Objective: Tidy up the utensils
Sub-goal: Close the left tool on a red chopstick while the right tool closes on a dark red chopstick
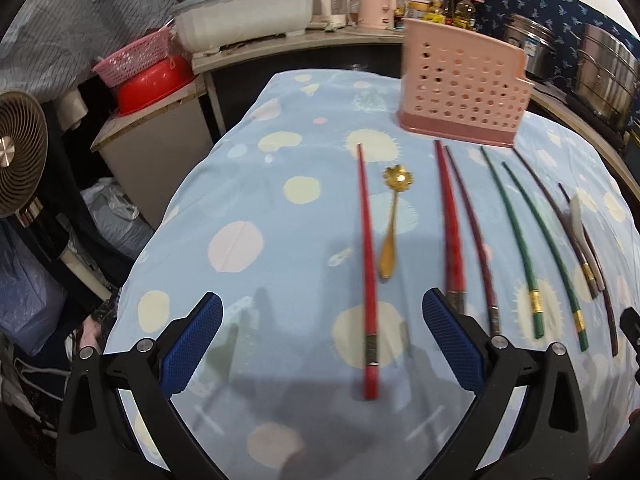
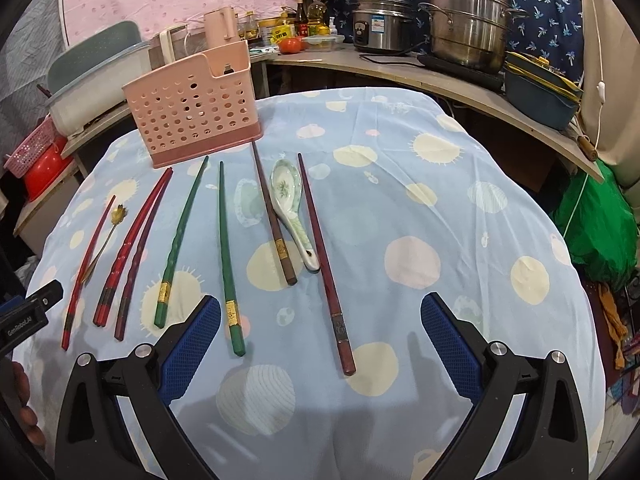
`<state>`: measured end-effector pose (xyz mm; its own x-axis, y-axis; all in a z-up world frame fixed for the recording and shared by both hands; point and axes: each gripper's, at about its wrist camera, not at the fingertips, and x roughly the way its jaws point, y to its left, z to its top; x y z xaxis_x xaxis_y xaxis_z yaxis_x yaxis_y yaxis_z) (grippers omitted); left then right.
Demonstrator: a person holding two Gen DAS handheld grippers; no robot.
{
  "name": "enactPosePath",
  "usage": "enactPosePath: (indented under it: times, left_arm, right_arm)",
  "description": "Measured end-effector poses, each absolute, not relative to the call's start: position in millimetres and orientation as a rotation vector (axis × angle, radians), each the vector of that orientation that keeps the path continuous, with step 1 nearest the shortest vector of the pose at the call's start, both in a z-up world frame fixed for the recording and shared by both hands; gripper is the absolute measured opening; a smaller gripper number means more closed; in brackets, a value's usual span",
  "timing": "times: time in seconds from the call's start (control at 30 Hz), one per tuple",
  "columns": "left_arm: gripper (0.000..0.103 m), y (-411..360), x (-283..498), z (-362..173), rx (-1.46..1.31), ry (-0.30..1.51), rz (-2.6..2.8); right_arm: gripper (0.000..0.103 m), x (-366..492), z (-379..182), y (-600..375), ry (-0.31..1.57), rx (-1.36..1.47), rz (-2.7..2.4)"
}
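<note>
A pink perforated utensil holder (image 1: pixel 460 92) (image 2: pixel 192 104) stands at the far side of the table. In front of it lie several chopsticks in a row: red (image 1: pixel 368 264) (image 2: pixel 86 268), dark red (image 1: pixel 472 236) (image 2: pixel 136 256), green (image 1: pixel 512 236) (image 2: pixel 228 256) and brown (image 2: pixel 274 216). A gold flower spoon (image 1: pixel 392 224) (image 2: pixel 106 236) lies beside the left red chopstick. A white ceramic spoon (image 2: pixel 290 208) (image 1: pixel 578 220) lies between the brown chopsticks. My left gripper (image 1: pixel 322 312) hovers open over the near end of the red chopstick. My right gripper (image 2: pixel 320 316) hovers open near a long brown chopstick (image 2: pixel 324 264).
The table carries a light blue spotted cloth (image 2: pixel 420 200). A counter behind holds steel pots (image 2: pixel 468 20), a rice cooker (image 2: pixel 380 24), bottles and a white tub (image 1: pixel 244 12). A fan (image 1: pixel 20 156) and red basin (image 1: pixel 152 84) stand left. The left gripper's body (image 2: pixel 28 316) shows at the right view's edge.
</note>
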<state>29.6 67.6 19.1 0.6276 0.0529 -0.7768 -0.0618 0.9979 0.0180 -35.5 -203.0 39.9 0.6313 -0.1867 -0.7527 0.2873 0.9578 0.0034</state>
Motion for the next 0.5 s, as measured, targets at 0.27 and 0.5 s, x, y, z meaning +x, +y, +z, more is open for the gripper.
enactPosePath:
  times: [0.27, 0.5]
  left_arm:
    - [0.091, 75, 23, 13, 0.001, 0.903, 0.029]
    - [0.067, 65, 19, -3, 0.017, 0.957, -0.023]
  right_arm:
    - [0.096, -34, 34, -200, 0.863, 0.125, -0.256]
    - [0.096, -37, 29, -197, 0.881, 0.126, -0.246]
